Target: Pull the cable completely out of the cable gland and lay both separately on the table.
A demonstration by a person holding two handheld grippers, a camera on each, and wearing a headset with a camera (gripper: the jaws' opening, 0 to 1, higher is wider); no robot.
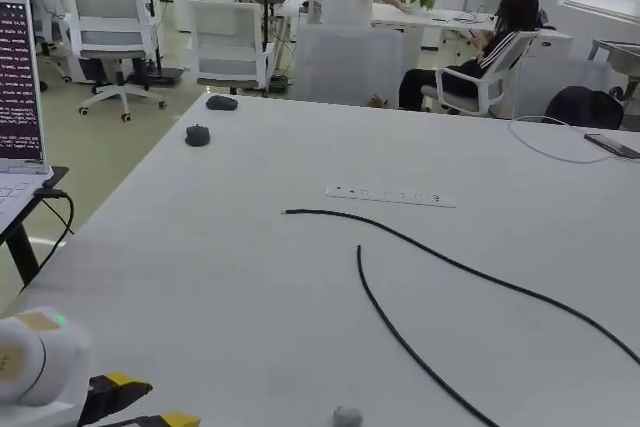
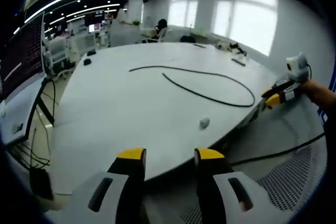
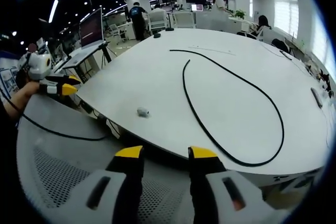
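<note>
A long black cable (image 1: 480, 273) lies in a loose loop across the white table (image 1: 250, 327); it also shows in the left gripper view (image 2: 199, 93) and the right gripper view (image 3: 185, 85). A small grey cable gland (image 1: 346, 415) sits alone near the table's front edge, apart from the cable (image 2: 205, 123) (image 3: 143, 112). My left gripper (image 1: 150, 402) (image 2: 170, 156) is open and empty, off the table's front left. My right gripper (image 3: 166, 153) is open and empty too, held short of the table edge. Each gripper appears in the other's view: the right one (image 2: 281, 95), the left one (image 3: 60, 85).
A flush power strip (image 1: 390, 196) lies beyond the cable. Two dark mice (image 1: 197, 135) (image 1: 221, 102) rest at the far left and a phone (image 1: 612, 145) at the far right. A laptop (image 1: 20, 97) stands left of the table. Office chairs and people are behind.
</note>
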